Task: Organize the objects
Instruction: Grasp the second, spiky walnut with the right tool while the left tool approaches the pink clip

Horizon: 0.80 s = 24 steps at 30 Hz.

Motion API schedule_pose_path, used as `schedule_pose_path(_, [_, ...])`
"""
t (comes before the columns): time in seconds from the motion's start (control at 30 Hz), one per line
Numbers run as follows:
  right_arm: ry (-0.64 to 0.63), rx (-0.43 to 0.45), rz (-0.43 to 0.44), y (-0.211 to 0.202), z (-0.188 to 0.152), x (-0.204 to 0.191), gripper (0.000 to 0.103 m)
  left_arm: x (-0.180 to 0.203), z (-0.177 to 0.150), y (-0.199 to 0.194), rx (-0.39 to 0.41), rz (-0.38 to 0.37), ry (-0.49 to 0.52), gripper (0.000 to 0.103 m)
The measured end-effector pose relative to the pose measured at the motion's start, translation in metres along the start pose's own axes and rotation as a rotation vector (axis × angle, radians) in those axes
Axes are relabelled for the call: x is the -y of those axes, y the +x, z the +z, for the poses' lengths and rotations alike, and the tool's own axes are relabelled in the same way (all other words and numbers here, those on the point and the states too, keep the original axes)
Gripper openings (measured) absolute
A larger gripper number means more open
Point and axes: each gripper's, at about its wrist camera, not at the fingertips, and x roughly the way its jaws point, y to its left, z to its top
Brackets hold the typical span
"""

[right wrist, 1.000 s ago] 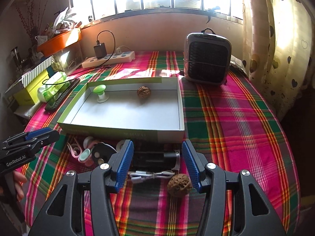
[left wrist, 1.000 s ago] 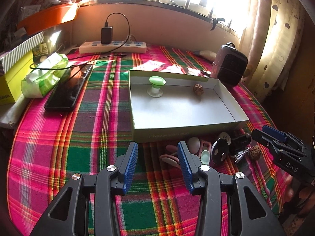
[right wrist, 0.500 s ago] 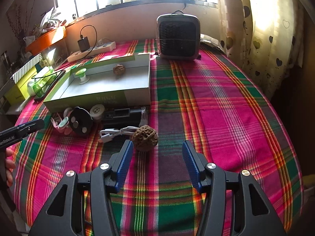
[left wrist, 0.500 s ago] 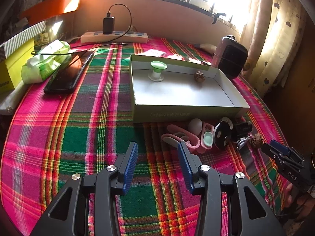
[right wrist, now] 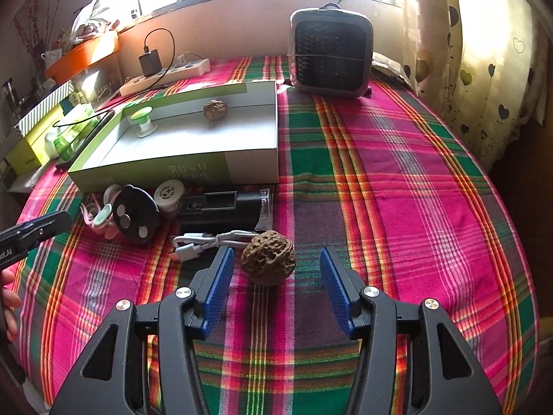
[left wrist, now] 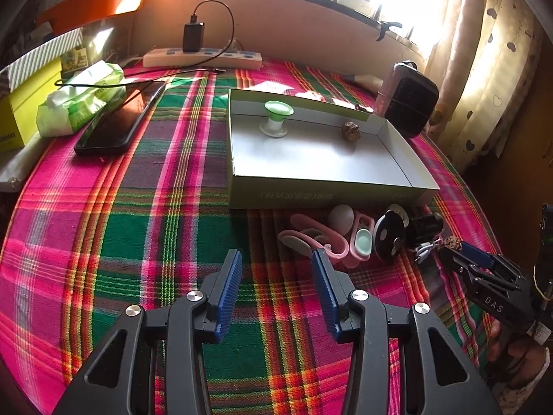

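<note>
Between the spread pads of my right hand-held gripper [right wrist: 273, 269] sits the walnut [right wrist: 268, 256], untouched: probably light, hard, ridged, rolls easily, so I'd pinch its widest middle.

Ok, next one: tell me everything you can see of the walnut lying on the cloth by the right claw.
The walnut is a brown, deeply wrinkled, roundish shell, whole as far as it shows. It rests on the plaid tablecloth, in front of the box. It lies just ahead of the right claw, in line with the gap between the open blue fingers, nearer the left one; neither touches it. The white cable lies beside it, perhaps touching. A second walnut sits in the box.
</note>
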Motion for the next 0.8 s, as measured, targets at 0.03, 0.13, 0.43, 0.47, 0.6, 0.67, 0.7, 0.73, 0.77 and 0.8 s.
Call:
schedule_pose_path(0.03, [0.0,0.001,-0.008,0.0,0.0,0.001,0.053,0.001,0.0,0.0,-0.001,-0.002,-0.001,0.041])
schedule_pose_path(0.13, [-0.007,0.004,-0.012,0.0,0.0,0.004,0.053,0.005,0.002,0.001,-0.004,-0.006,0.003,0.041])
schedule_pose_path(0.43, [-0.022,0.006,0.022,0.0,0.0,0.006,0.031,0.023,0.002,0.005,-0.018,-0.02,0.023,0.041])
schedule_pose_path(0.47, [-0.024,0.007,0.023,-0.001,0.0,0.007,0.031,0.025,0.002,0.006,-0.02,-0.019,0.029,0.041])
schedule_pose_path(0.6, [-0.031,0.007,0.031,-0.001,-0.001,0.007,0.031,0.031,0.003,0.01,-0.029,0.002,0.032,0.041])
schedule_pose_path(0.67, [-0.031,0.005,0.036,0.0,0.0,0.007,0.031,0.032,0.003,0.013,-0.038,0.006,0.032,0.041])
schedule_pose_path(0.7, [-0.029,0.005,0.038,0.0,0.0,0.007,0.031,0.032,0.003,0.014,-0.04,0.011,0.031,0.041])
schedule_pose_path(0.73, [-0.028,0.005,0.04,0.0,0.0,0.007,0.031,0.032,0.004,0.014,-0.04,0.019,0.031,0.041])
schedule_pose_path(0.77, [-0.028,0.004,0.042,0.0,0.0,0.007,0.031,0.031,0.004,0.015,-0.042,0.031,0.035,0.041])
schedule_pose_path(0.8, [-0.029,0.004,0.042,0.0,0.0,0.007,0.031,0.031,0.004,0.016,-0.046,0.039,0.033,0.041])
